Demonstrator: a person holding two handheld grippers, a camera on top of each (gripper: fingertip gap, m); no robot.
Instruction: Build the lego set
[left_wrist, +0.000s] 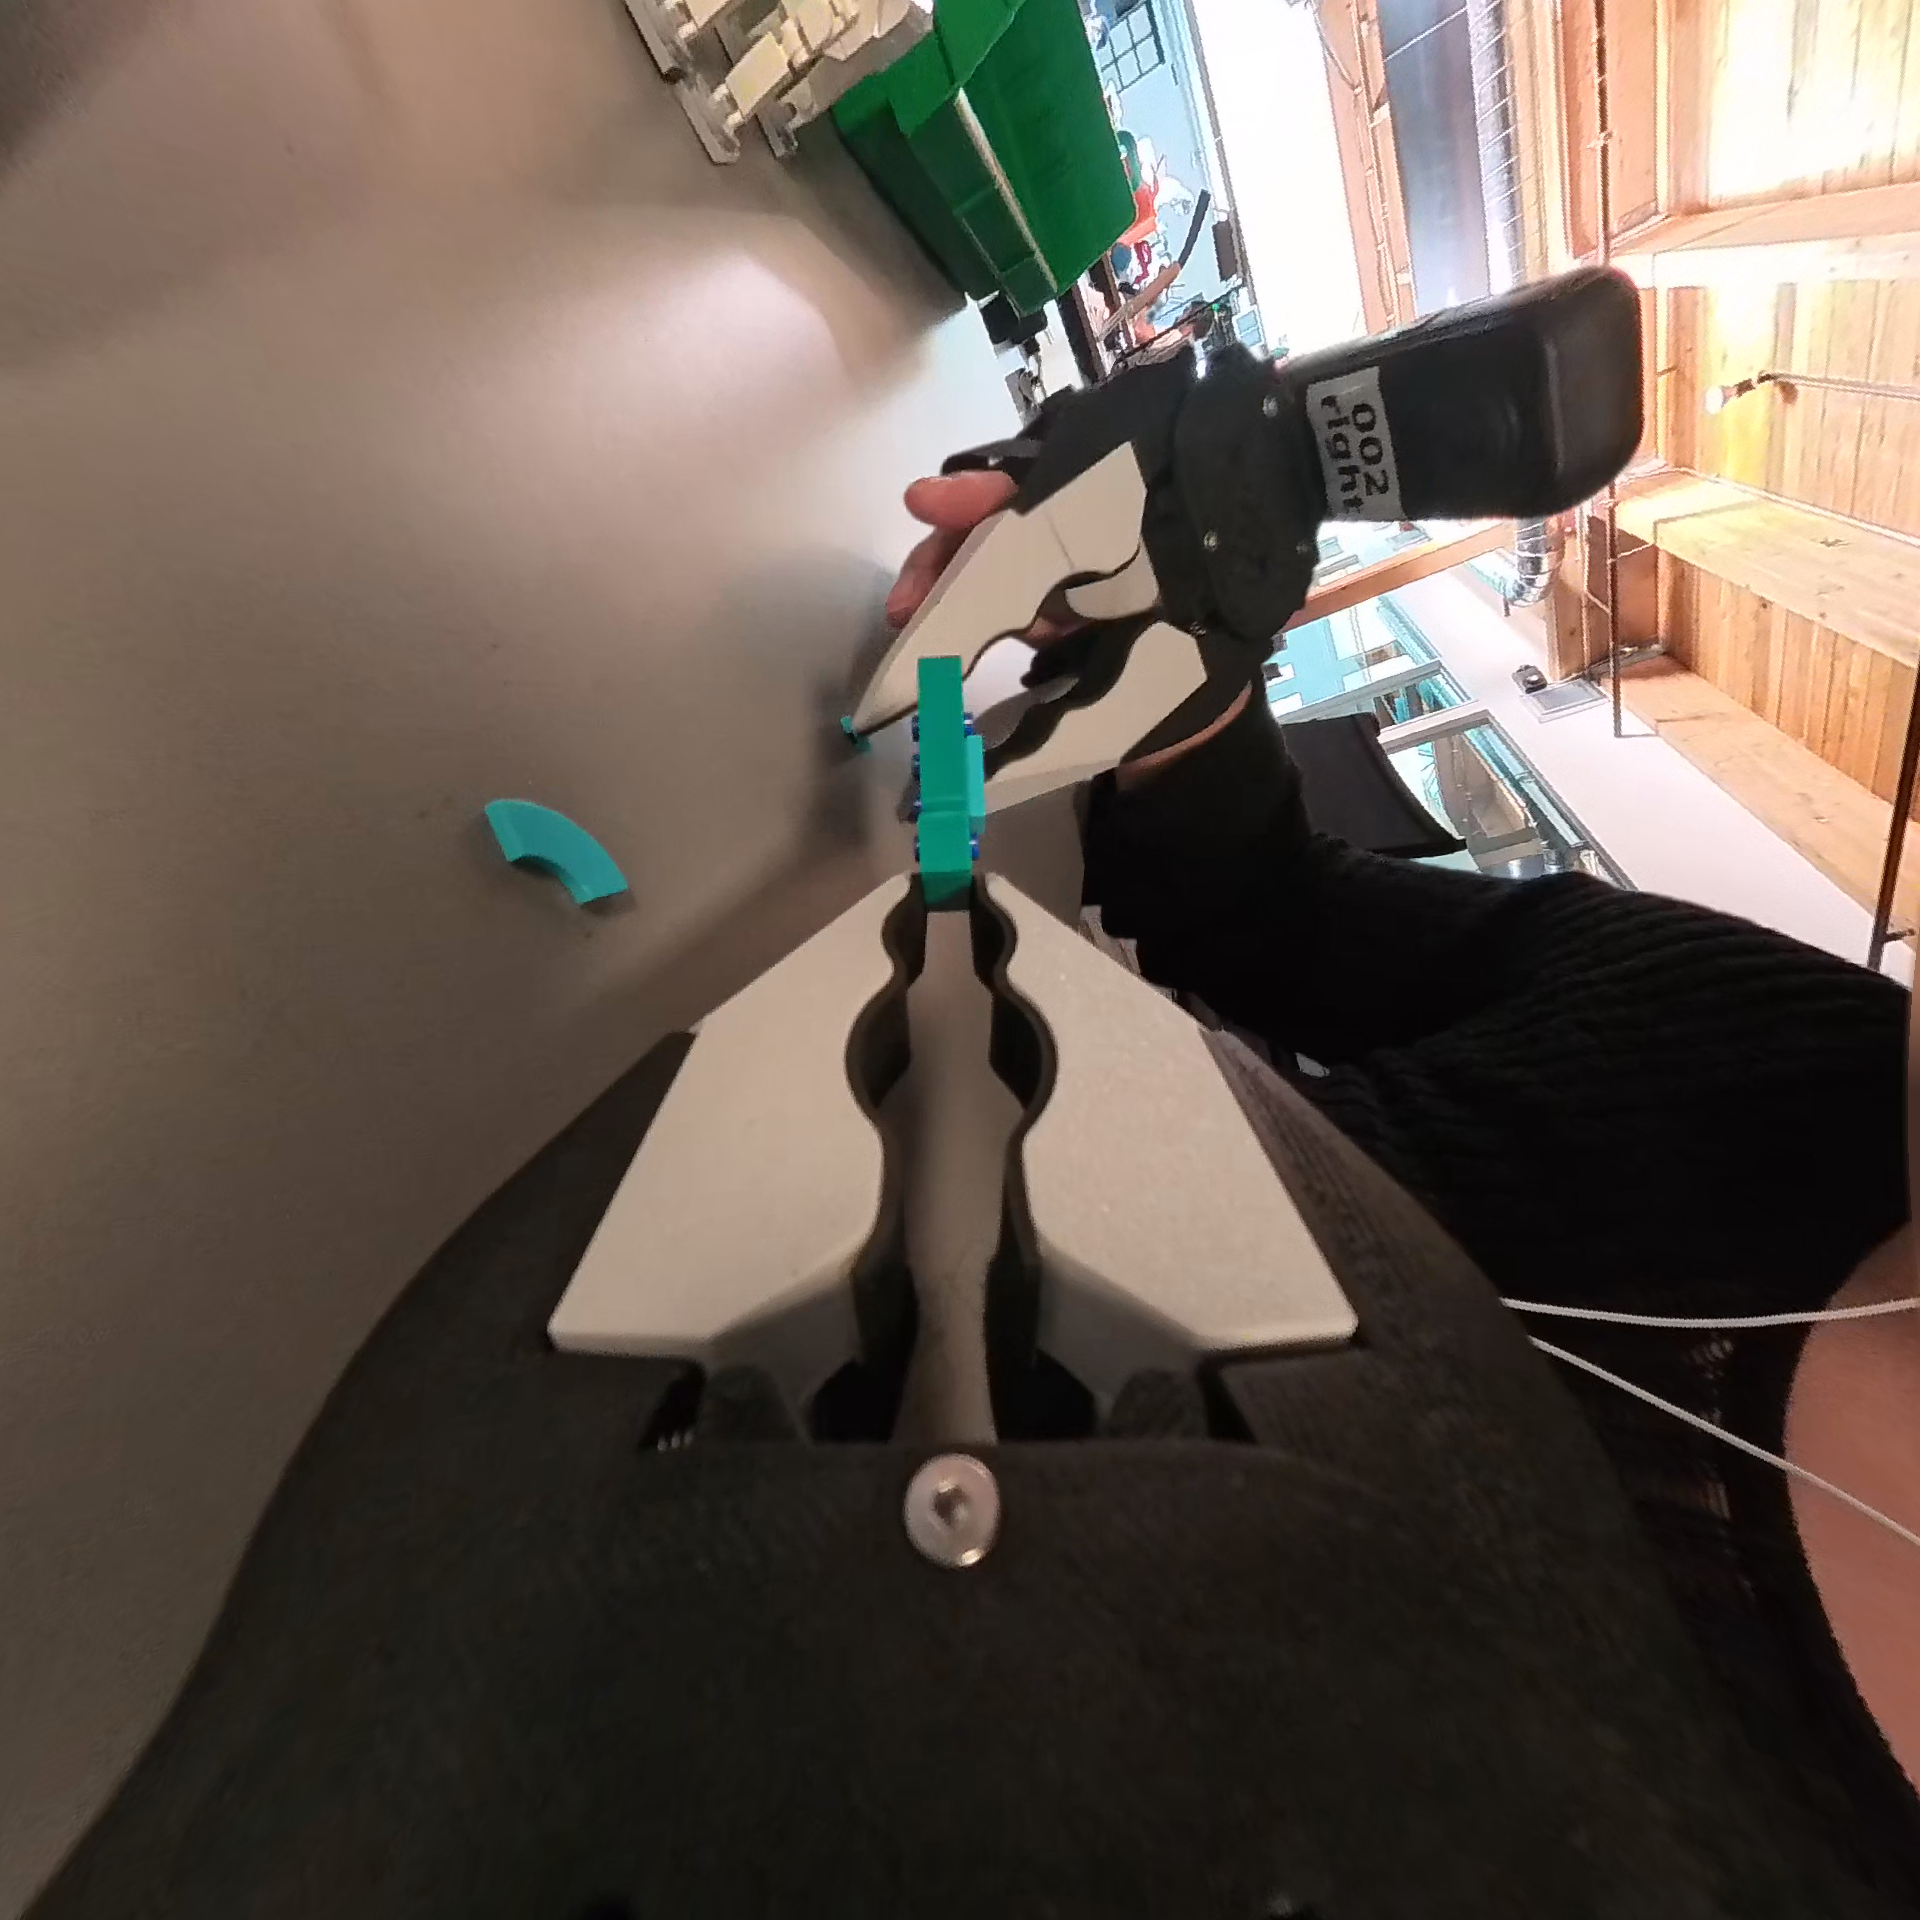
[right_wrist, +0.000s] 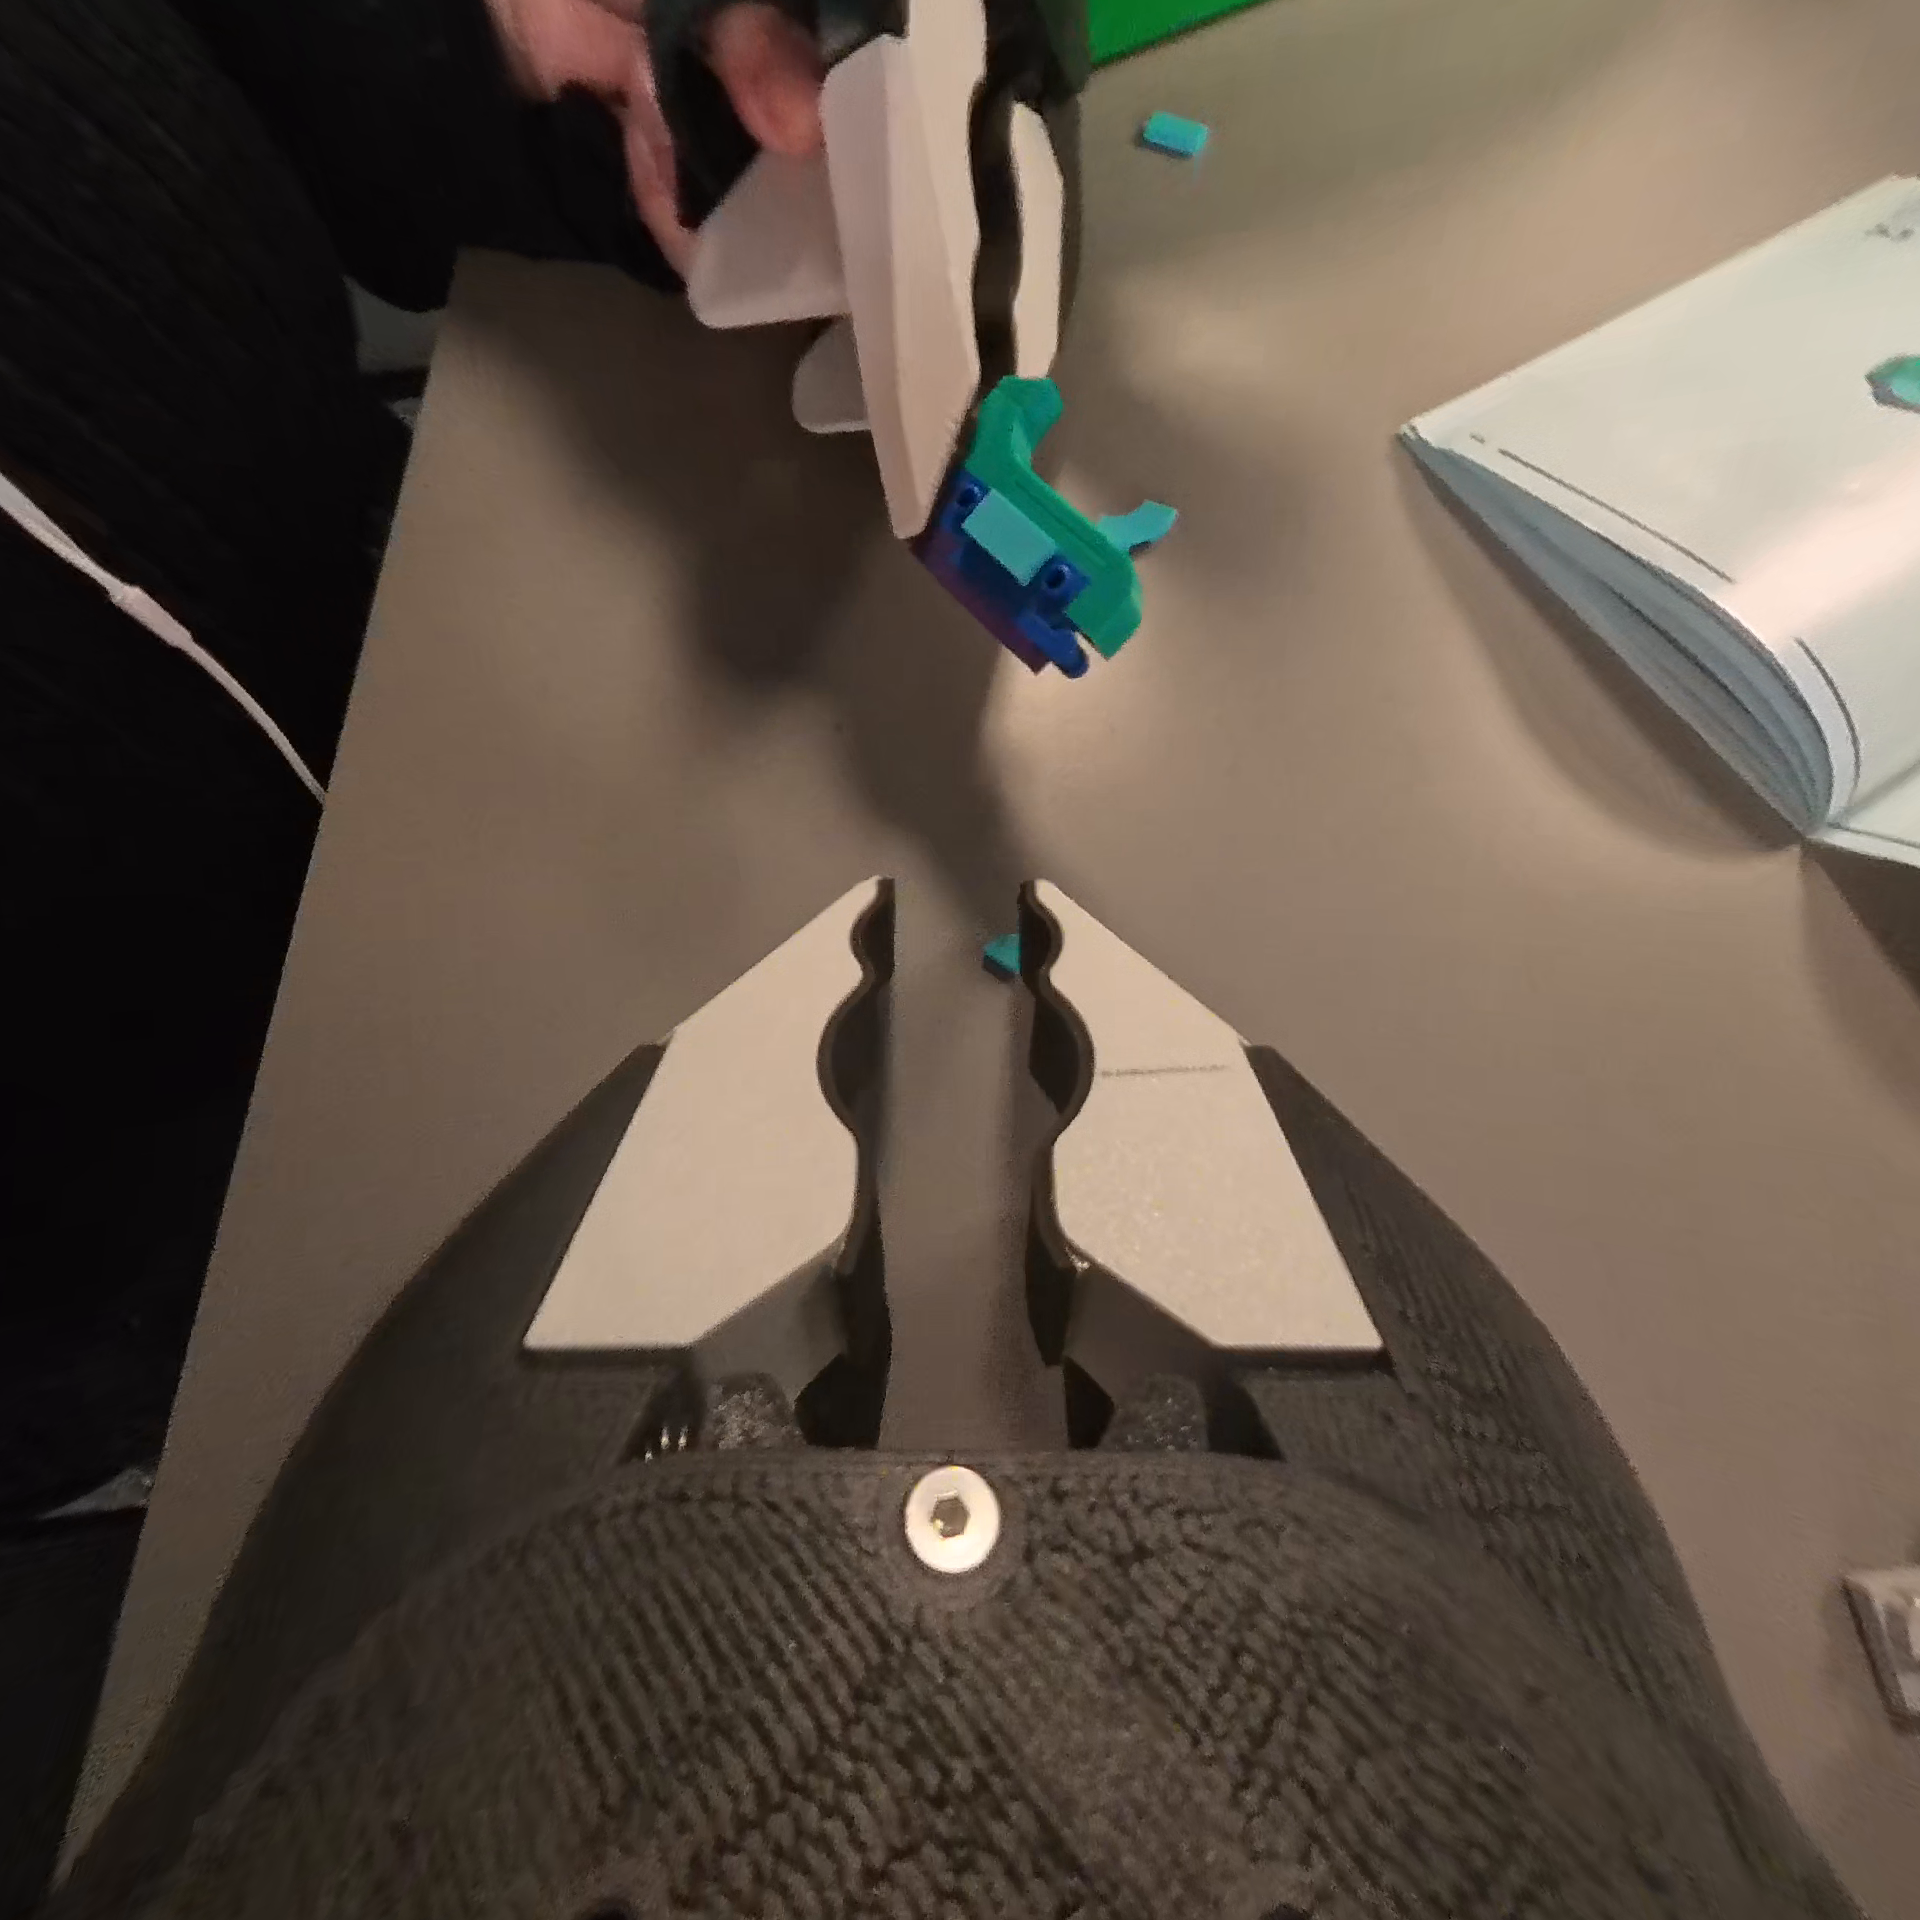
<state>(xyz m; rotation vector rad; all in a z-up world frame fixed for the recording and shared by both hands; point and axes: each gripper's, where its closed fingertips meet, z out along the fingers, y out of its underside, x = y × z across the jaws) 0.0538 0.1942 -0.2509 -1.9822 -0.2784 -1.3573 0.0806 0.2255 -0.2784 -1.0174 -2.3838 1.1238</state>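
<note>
Left fingers (left_wrist: 862, 935) pinch the teal-blue assembly (left_wrist: 943, 774), hiding its base; right fingers (right_wrist: 1091, 1049) gape, half-hiding a teal piece (right_wrist: 1003, 953).

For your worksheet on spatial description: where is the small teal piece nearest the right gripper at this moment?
In the right wrist view, the small teal piece lies on the grey table, just inside the right-hand tip of the right gripper, whose jaws stand open around it.

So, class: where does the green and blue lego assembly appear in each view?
Left wrist view: centre, assembly clamped at the left hand-held gripper tips.
Right wrist view: upper centre, assembly held above the table.
Shared landmark: the small teal piece by the right hand-held gripper.
</note>
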